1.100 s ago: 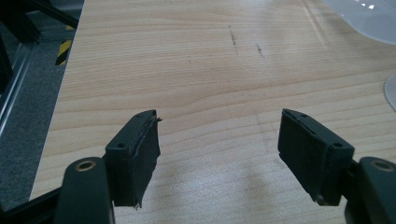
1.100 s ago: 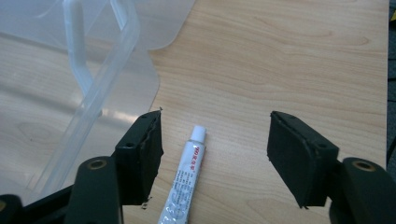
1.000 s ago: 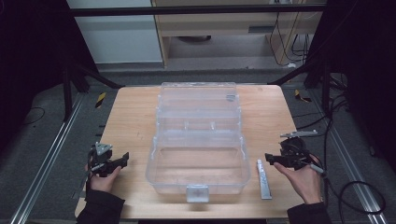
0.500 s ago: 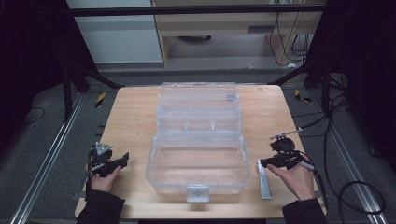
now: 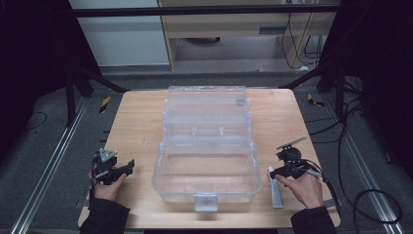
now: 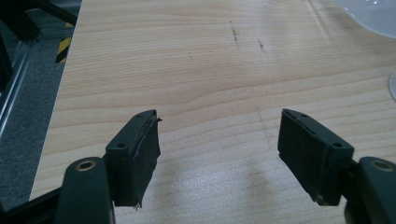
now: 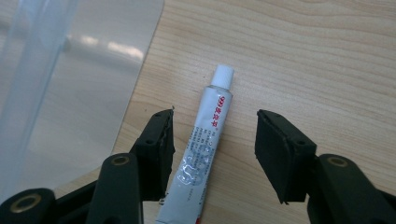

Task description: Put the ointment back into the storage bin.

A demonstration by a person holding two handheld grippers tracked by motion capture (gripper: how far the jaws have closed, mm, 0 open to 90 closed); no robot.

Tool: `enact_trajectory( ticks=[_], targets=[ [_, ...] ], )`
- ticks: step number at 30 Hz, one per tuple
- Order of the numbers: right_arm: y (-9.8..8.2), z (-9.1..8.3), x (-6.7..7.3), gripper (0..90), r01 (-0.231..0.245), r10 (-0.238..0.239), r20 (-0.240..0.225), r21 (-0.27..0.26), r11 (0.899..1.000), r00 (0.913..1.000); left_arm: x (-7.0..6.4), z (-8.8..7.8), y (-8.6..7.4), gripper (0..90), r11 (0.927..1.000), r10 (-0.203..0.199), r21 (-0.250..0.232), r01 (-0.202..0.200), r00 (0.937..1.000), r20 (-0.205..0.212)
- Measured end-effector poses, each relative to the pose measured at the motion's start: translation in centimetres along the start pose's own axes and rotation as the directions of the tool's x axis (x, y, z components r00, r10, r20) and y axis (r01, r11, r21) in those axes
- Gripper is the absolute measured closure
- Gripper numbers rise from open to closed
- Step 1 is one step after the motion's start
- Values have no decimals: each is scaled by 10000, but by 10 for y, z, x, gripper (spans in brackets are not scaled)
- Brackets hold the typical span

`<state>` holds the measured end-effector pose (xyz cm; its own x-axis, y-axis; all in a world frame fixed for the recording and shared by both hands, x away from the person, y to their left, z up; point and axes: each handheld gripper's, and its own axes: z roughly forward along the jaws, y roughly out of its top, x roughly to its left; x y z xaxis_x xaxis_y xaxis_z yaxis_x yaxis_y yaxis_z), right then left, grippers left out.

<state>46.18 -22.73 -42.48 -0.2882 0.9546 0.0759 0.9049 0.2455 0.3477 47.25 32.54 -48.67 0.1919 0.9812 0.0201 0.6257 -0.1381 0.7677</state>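
Between right gripper (image 7: 214,140) jaws: tube (image 7: 201,158), bottom cut off.

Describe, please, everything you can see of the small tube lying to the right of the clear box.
The tube is slim and silvery white, with a white screw cap on the end pointing away from the person and red print just behind it over finer lettering. Its body looks like soft metal or foil, dented and wrinkled toward the rear. It lies flat on the wooden table, close beside the clear plastic box without clearly touching it. The right tool straddles it, jaws open on either side, neither pressing it.
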Motion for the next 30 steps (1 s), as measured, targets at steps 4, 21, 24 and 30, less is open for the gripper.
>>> enact_trajectory(
  ticks=[4,21,24,30],
  targets=[
    [1,5,2,487,134,-133,-21,233,9996,9999,0,0,0,289,10000,-4,-7,4,10000,-4],
    [1,31,-2,548,-23,40,-173,937,9956,9998,0,1,0,292,10000,15,89,-15,10000,9],
    [1,34,-3,563,15,3,-172,1035,9946,9999,0,1,0,293,10000,16,94,-16,10000,14],
    [2,41,-2,593,110,-92,-140,1296,9915,9999,0,1,0,294,9999,18,117,-18,10000,12]
  ],
)
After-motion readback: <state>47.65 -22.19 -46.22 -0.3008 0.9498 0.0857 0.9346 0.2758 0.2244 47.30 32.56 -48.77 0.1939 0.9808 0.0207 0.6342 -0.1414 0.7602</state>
